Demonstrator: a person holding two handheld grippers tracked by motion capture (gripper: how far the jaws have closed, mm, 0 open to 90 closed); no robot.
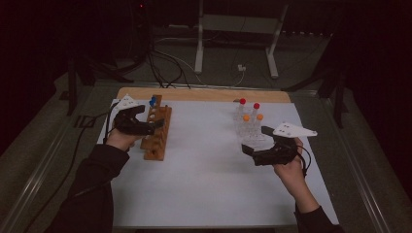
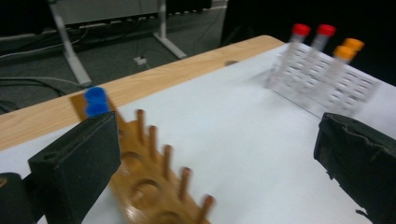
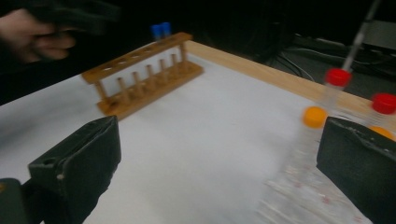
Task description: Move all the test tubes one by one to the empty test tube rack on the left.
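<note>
We read this as tube sorting between two racks. Left hand-held gripper (image 1: pixel 156 124) hangs over the wooden tube rack (image 1: pixel 157 133) at the worktop's (image 1: pixel 204 184) left side, jaws wide, nothing between them; two blue-capped tubes (image 1: pixel 152 101) stand at the rack's far end. Right hand-held gripper (image 1: pixel 252 141) sits just beside the clear plastic rack (image 1: pixel 248 128) holding red-capped tubes (image 1: pixel 248 104) and orange-capped tubes (image 1: pixel 252 117), jaws also wide and empty. The tubes are likely light, stiff, smooth plastic, so slippery on the barrel; we'd grip just under the cap and lift straight up. The clear rack looks light and may shift; the wooden rack seems steadier.
</note>
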